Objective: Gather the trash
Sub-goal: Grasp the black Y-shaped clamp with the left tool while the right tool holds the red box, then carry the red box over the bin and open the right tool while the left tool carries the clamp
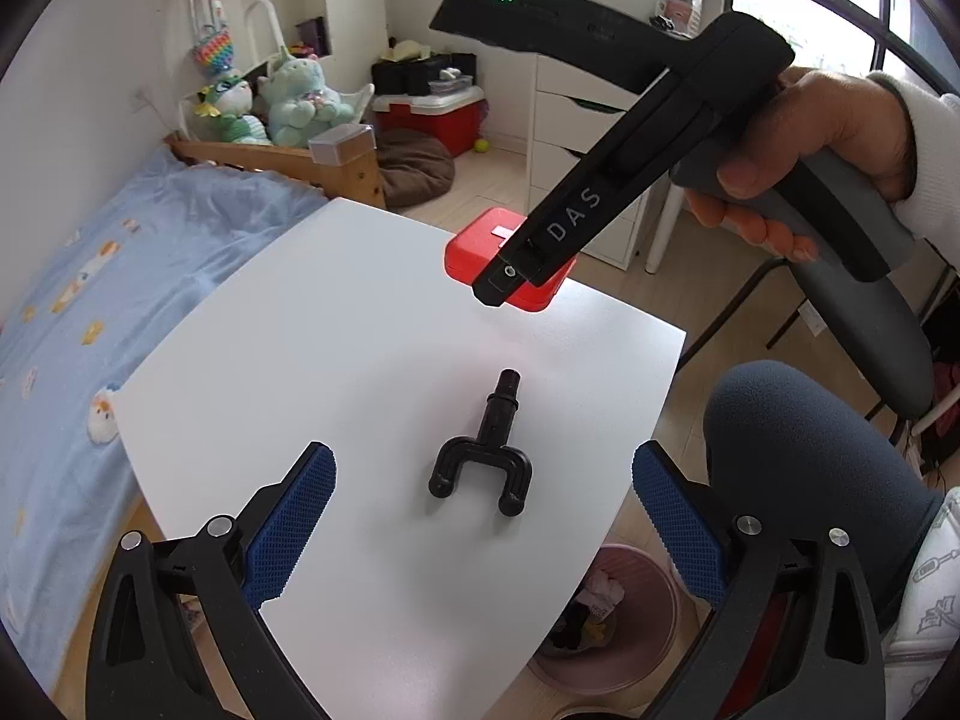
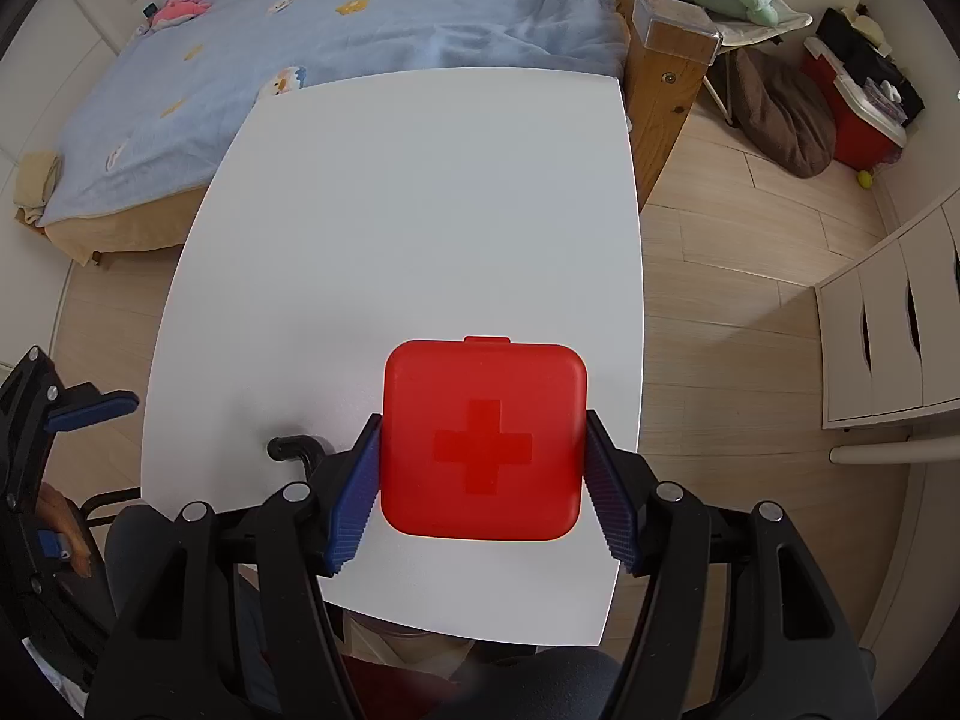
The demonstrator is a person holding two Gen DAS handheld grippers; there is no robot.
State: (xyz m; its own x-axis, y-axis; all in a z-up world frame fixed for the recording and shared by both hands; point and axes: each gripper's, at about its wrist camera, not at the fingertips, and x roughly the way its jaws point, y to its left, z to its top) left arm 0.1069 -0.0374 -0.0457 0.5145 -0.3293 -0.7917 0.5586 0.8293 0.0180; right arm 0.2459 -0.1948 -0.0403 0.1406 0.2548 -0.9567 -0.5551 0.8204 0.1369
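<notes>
On the white desk (image 2: 420, 210), the right claw (image 2: 483, 480) sits clenched around a red box (image 2: 483, 438) with a raised cross on its lid, 1 blue pad pressed to each side of it. Whether the box rests on the desk or hangs just above it, I can't say. From the left wrist view, most of that box (image 1: 474, 243) is hidden behind the black body of the right tool, and only its red corners peek out.

Left claw (image 1: 483, 516) is released, jaws spread wide, hovering over a black U-shaped plastic piece (image 1: 483, 456) that lies flat on the desk, apart from both pads. In the right wrist view just 1 curled end of that piece (image 2: 288, 447) shows beside the left pad; the rest is covered by the tool.

Below the desk's near edge stands a pink trash bin (image 1: 606, 624), half cut off by the tabletop, with crumpled bits inside that I can't make out.

Around us: pale wood floor, a bed (image 2: 300, 48) with a blue blanket pushed against the desk's far side, plush toys (image 1: 288, 102) at its wooden end, a white drawer unit (image 2: 888, 336), a red cooler (image 1: 432, 114).
</notes>
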